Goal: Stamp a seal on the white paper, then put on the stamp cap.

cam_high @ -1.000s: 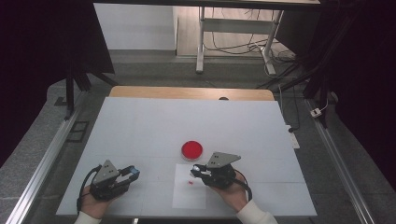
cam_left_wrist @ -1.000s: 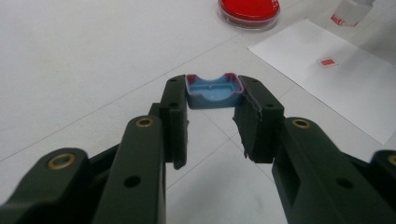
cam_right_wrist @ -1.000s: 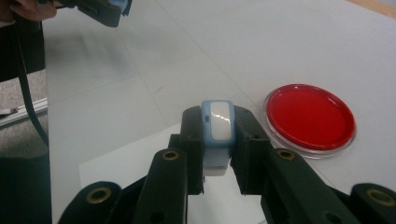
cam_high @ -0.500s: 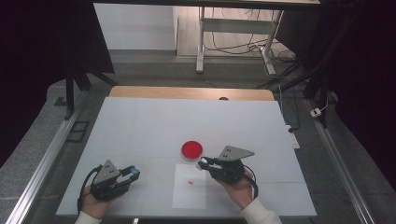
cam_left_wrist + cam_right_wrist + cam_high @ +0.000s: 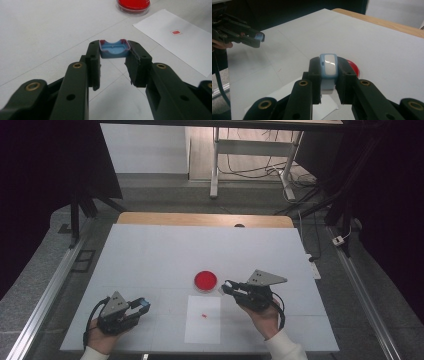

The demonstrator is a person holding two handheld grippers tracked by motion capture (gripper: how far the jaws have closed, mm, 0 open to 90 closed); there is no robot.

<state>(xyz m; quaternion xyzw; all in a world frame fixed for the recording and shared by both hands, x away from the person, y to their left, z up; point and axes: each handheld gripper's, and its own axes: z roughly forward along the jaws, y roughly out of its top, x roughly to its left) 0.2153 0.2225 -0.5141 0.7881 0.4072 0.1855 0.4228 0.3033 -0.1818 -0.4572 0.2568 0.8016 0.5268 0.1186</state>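
Black gripper (image 5: 226,287) jaws, brass pins, grey triangular plates, white cuffs

Light: even and soft from above on the white table (image 5: 165,250); surroundings beyond it are dark.
Shadows: faint, close under the hands.
Glare: a pale sheen on the table's far side in the right gripper view.
Focus: near jaws are soft; the red dish (image 5: 133,5) is slightly blurred.

Only the red dish (image 5: 205,280) and paper sheet (image 5: 202,319) are sitting between your tools; the counter's (image 5: 165,250) far half is lying open.
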